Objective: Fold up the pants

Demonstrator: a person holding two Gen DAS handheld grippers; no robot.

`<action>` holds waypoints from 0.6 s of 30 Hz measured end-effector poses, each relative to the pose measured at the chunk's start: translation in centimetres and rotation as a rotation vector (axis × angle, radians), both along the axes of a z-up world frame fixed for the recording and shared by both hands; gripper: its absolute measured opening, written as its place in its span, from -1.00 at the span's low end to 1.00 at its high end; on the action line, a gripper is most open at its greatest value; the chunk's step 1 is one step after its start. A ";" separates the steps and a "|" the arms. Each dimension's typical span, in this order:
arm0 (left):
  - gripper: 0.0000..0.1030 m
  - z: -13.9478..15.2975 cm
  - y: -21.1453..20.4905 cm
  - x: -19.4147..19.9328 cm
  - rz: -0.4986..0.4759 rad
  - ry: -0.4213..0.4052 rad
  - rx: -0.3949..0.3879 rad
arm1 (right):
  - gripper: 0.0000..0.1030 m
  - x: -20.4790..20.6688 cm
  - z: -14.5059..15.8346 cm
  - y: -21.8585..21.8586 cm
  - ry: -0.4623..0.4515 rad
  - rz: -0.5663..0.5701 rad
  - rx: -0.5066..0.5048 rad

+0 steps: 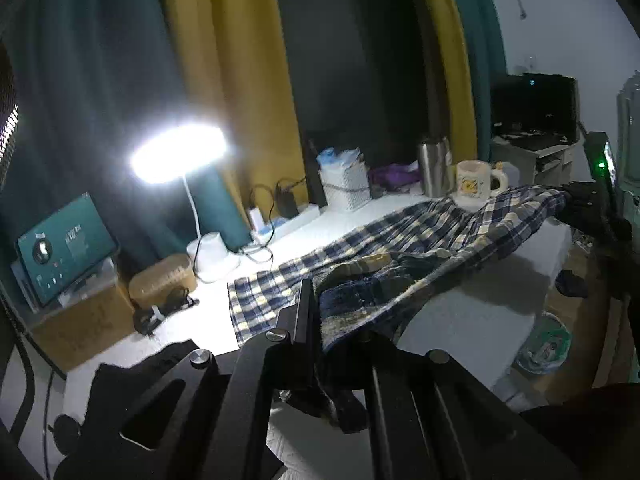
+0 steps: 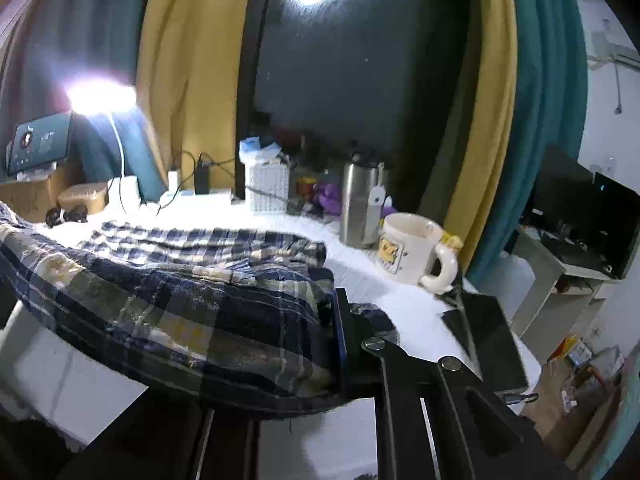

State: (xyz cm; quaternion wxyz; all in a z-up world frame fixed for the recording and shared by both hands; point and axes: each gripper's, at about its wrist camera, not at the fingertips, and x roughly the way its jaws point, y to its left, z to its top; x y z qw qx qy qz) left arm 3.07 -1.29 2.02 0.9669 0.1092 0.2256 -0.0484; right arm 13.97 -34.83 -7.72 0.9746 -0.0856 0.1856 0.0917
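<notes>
From the left wrist, the left gripper [image 1: 316,320] has its fingers squeezed together on one near edge of the pants [image 1: 400,240]. The cloth goes out from the fingers across the white table [image 1: 460,312] and hangs a bit off the near edge. Far past the fingers, on the right, the other black gripper holds the far end. Beyond the fingers, the mug [image 1: 476,184] sits right at the back edge of the pants, maybe on it. I think this is the lifting step, with both ends picked up so one edge can be folded over.

Past the fingers and a bit left is a white basket [image 1: 346,186] with blue and white stuff poking out of the top. A tan tub [image 1: 162,280] on the left looks shut, so I cannot tell what is in it.

From the right wrist, the right gripper [image 2: 340,340] is pinched shut on the pants [image 2: 180,304], which bunch up just left of the fingers. The mug [image 2: 412,252] is ahead and right of the fingers; it looks empty. The metal cup [image 2: 360,204] behind it hides its inside.

Next, both hands should carry the held edge over the flat part, staying clear of the mug.
</notes>
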 end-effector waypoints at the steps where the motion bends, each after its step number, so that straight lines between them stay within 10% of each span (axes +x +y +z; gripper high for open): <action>1: -0.94 0.4 -0.1 -0.4 -0.007 -0.014 0.000 | -0.75 -0.4 0.4 -0.3 -0.011 -0.004 0.009; 18: -0.94 4.6 -2.1 -5.7 -0.057 -0.169 0.036 | -0.75 -6.3 3.9 -2.9 -0.136 -0.036 0.079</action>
